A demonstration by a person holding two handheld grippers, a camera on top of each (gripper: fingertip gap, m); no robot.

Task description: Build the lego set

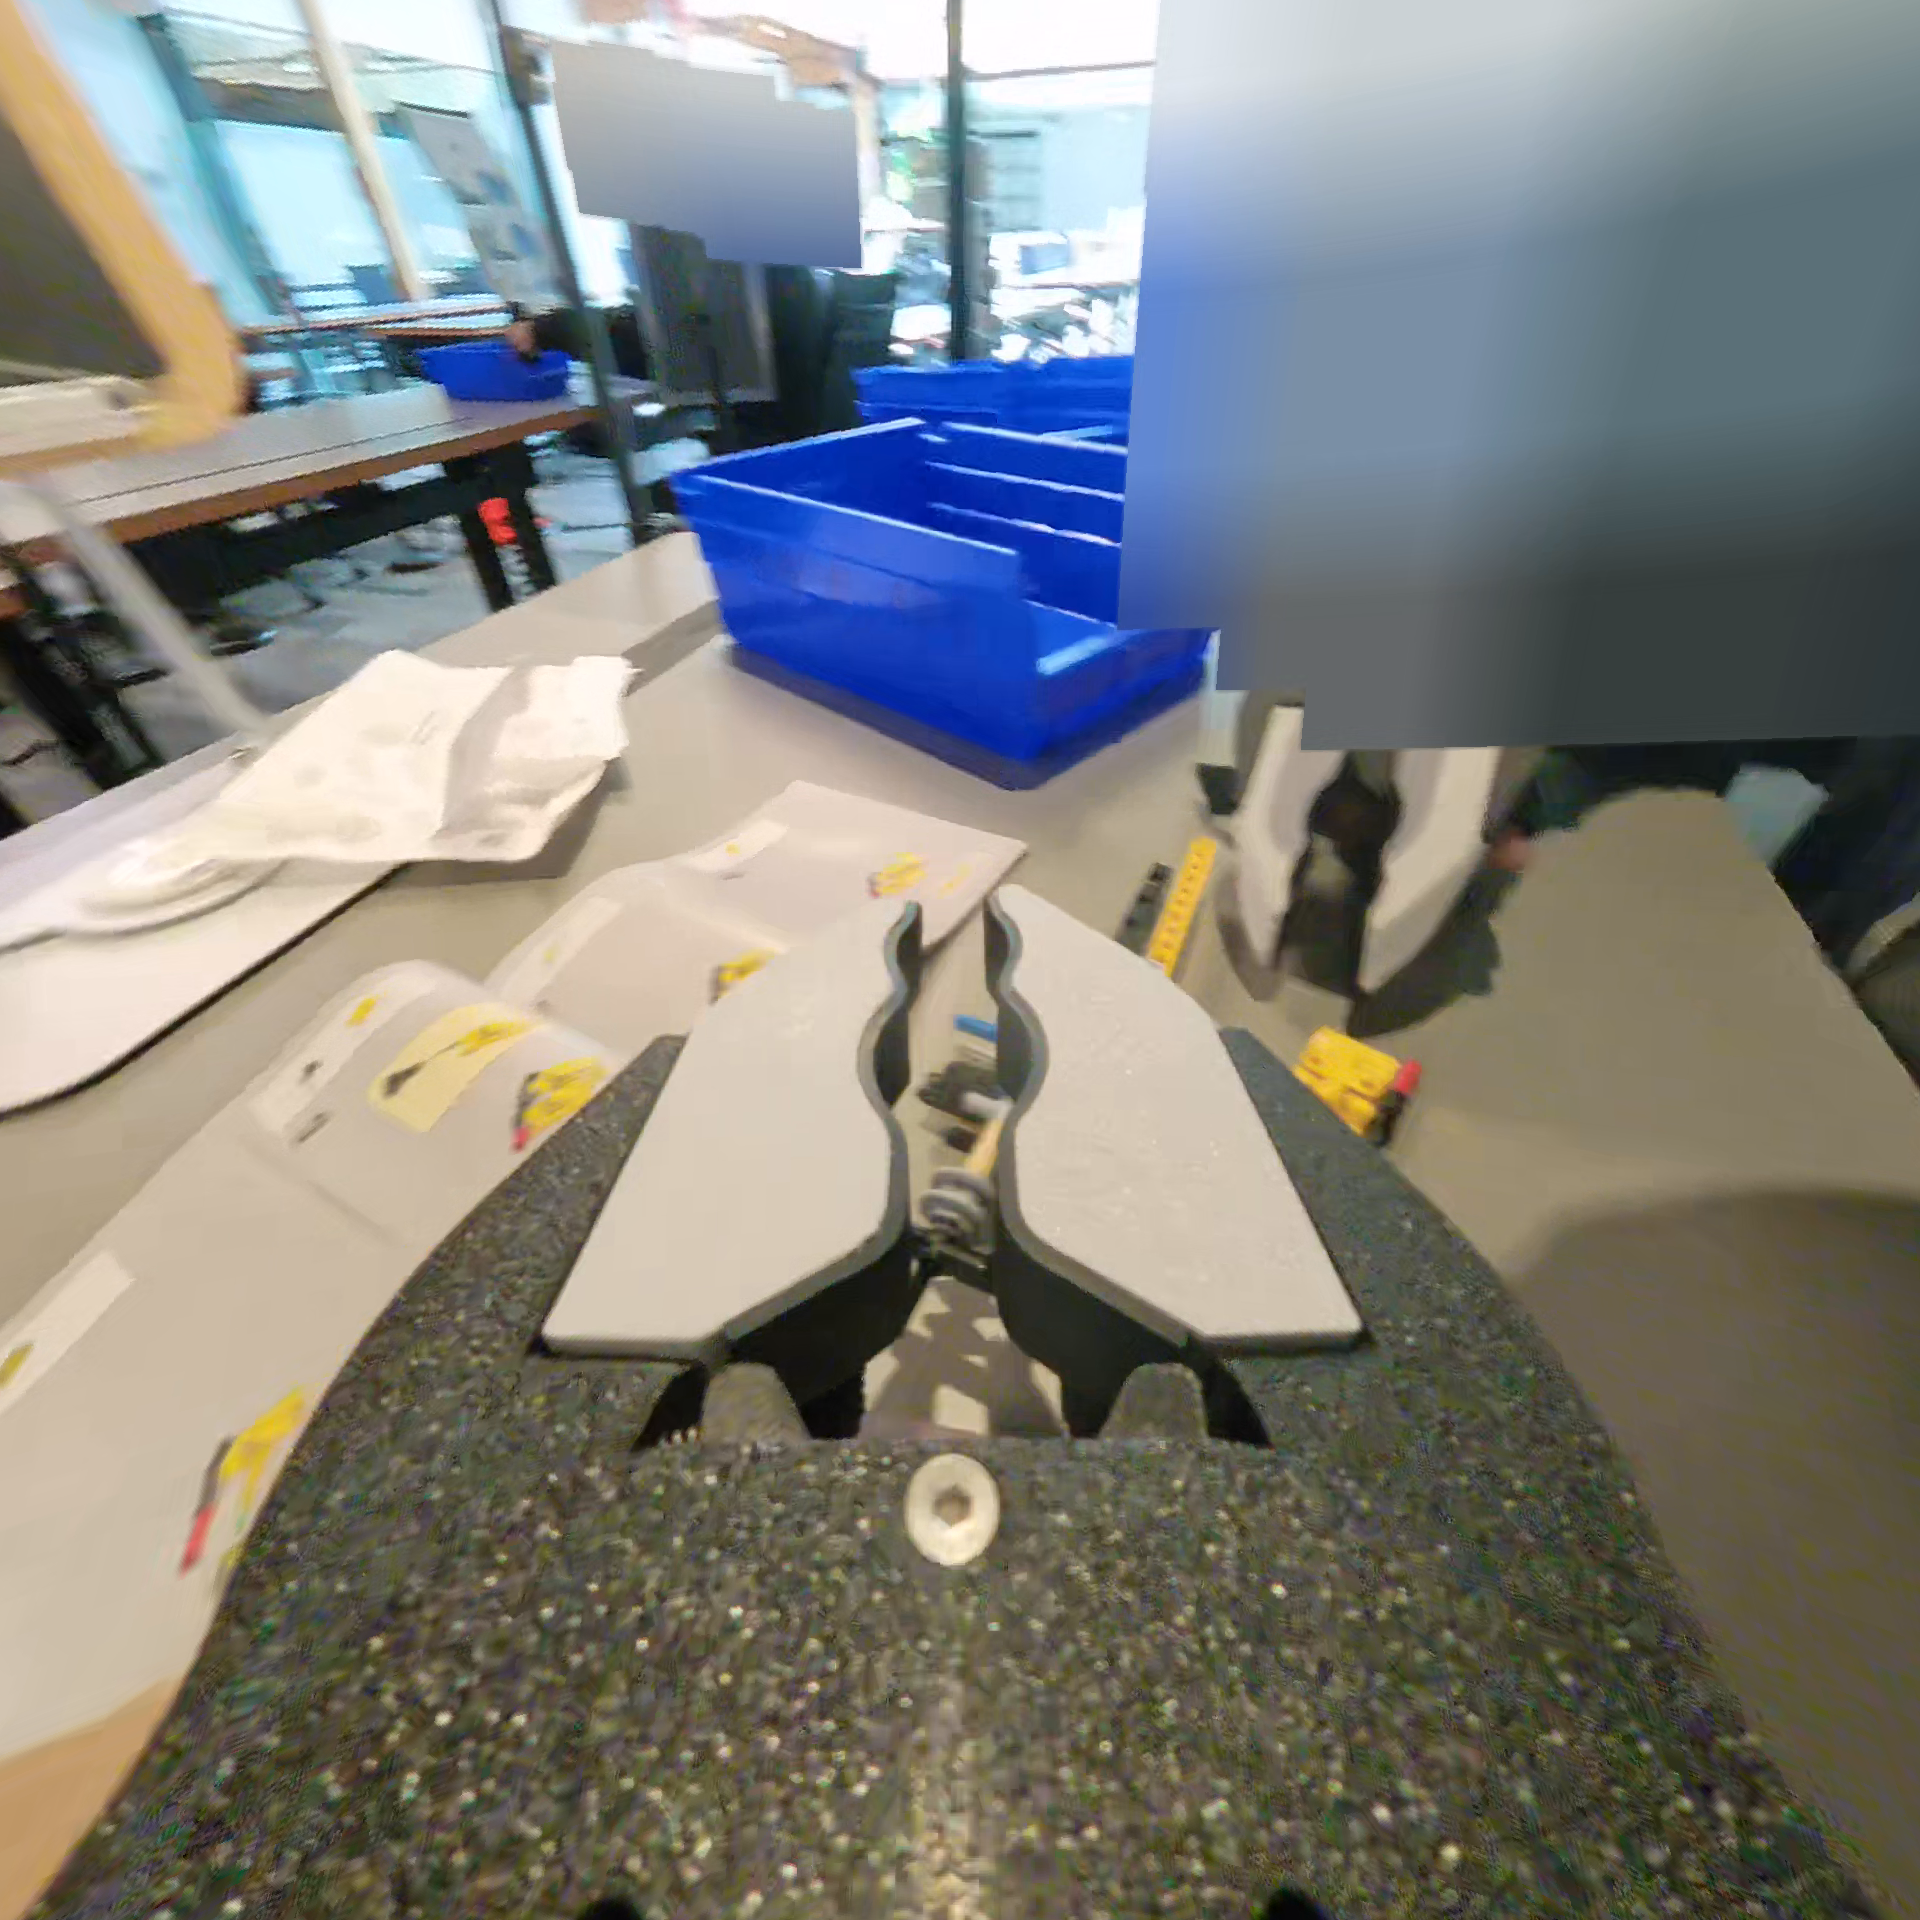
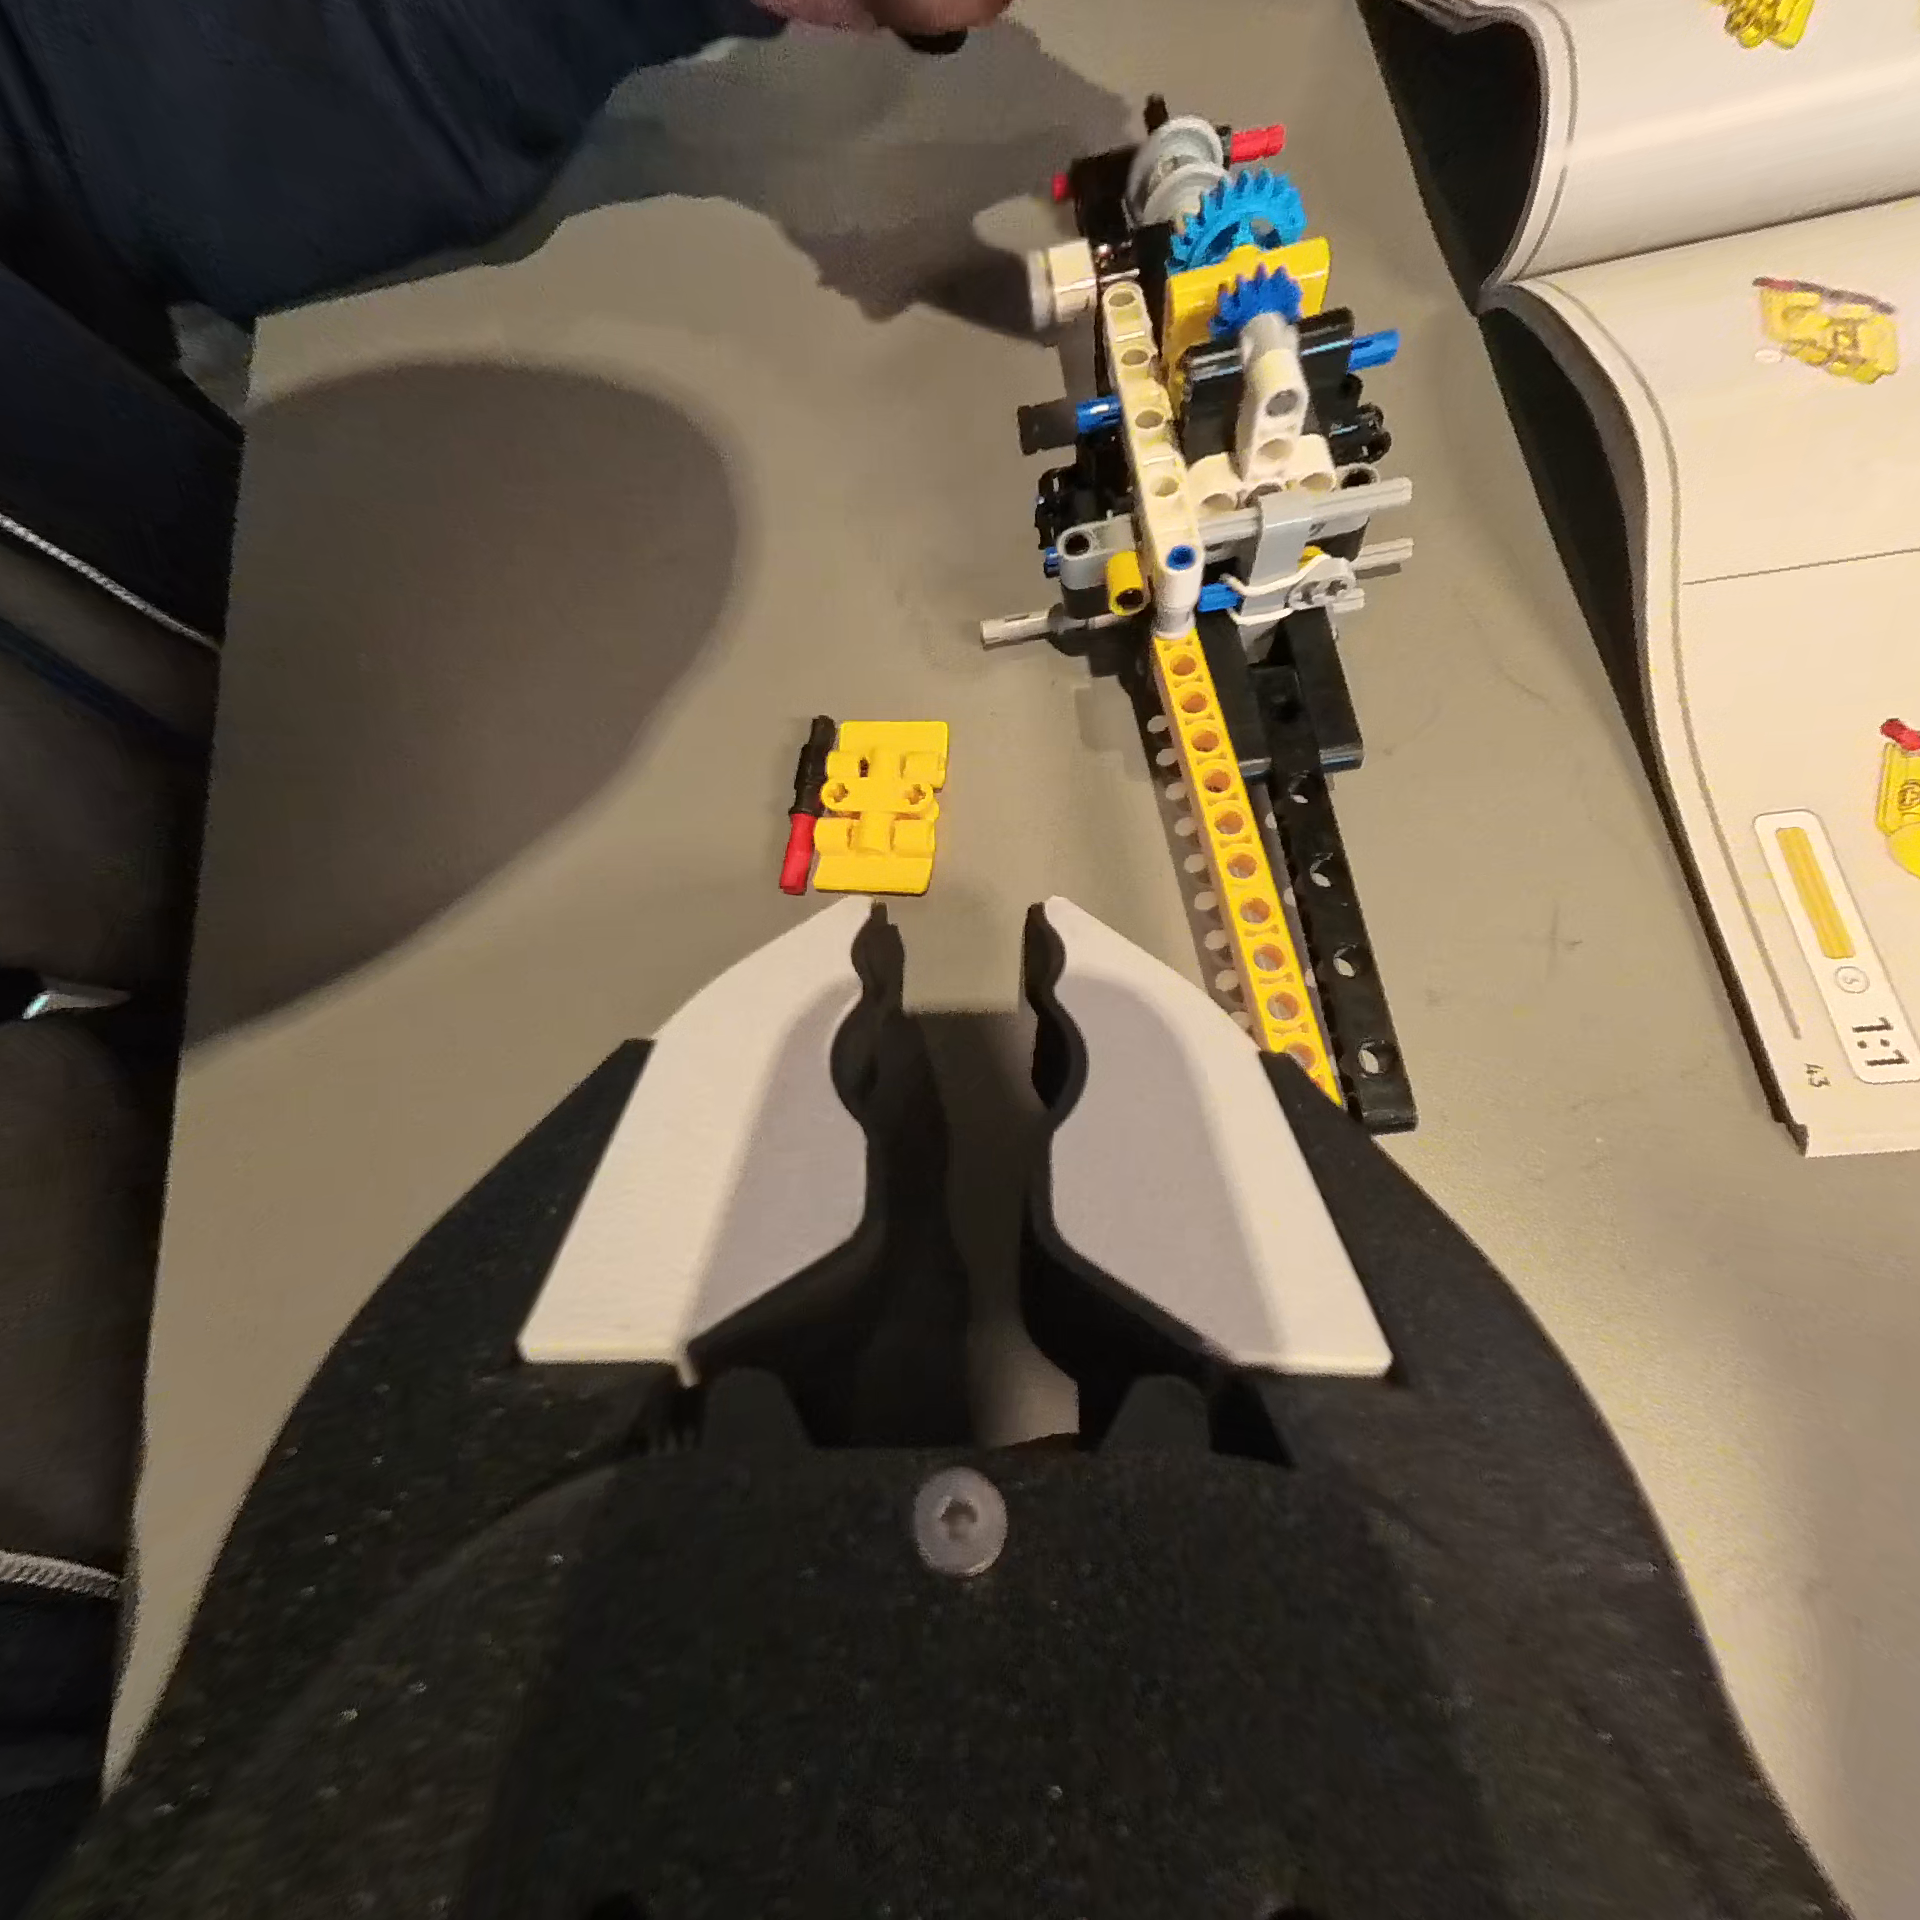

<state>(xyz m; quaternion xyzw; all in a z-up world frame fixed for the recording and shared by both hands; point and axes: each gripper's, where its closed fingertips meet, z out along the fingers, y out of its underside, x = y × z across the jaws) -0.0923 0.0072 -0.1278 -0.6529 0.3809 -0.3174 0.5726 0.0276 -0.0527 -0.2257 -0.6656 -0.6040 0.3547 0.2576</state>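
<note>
Lego set (image 2: 1216,499) half built, resting on surface (image 2: 520,623) ahead-right of right tongs (image 2: 951,909).
Gears and beams joined; yellow panel (image 2: 881,805) with red-black pin (image 2: 805,805) just ahead, unattached; right tongs spread, empty; left tongs (image 1: 951,914) narrowly parted, grip unclear.
</note>
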